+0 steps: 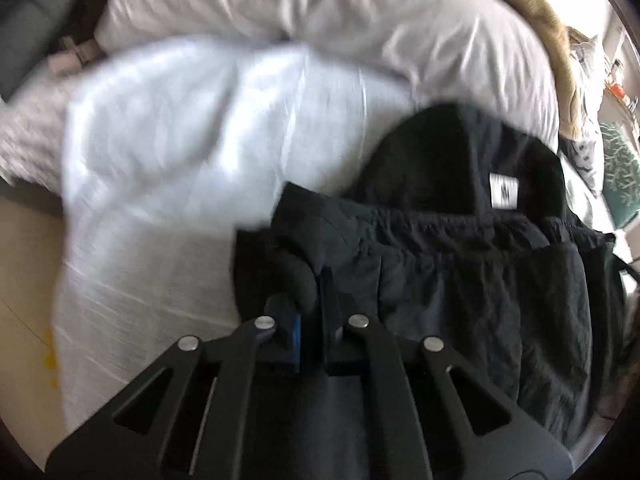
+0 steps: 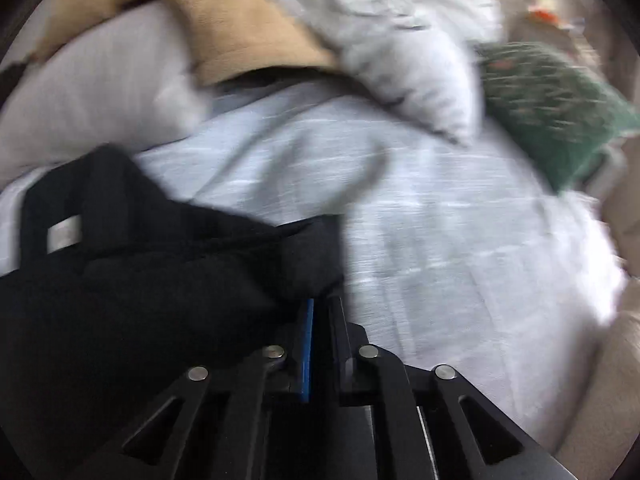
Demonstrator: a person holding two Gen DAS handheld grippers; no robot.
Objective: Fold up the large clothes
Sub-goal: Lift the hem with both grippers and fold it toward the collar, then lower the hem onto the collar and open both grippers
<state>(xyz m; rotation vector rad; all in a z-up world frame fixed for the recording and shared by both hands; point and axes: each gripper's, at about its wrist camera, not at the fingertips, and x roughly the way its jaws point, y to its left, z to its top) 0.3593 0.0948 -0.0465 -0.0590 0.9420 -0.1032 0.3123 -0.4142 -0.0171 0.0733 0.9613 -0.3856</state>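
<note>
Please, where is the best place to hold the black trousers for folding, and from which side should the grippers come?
Probably at the two ends of the gathered elastic waistband, coming from the near, open side of the black trousers over the white bed sheet. The band is the thickest, straightest edge. The left gripper and right gripper already pinch fabric at opposite corners.

Left wrist view: looks forward and down along the left gripper (image 1: pixel 316 300), close over the bed (image 1: pixel 160 208); black garment (image 1: pixel 460 280) fills the lower right of the frame, white pillow (image 1: pixel 320 16) across the top.
Right wrist view: looks forward and down along the right gripper (image 2: pixel 320 320), equally close; garment at lower left, green cushion (image 2: pixel 552 120) at upper right.
Shared: the garment with its white label (image 1: pixel 504 190), the bed sheet, the tan blanket (image 2: pixel 240 32).
Sharpness: both blurred.
</note>
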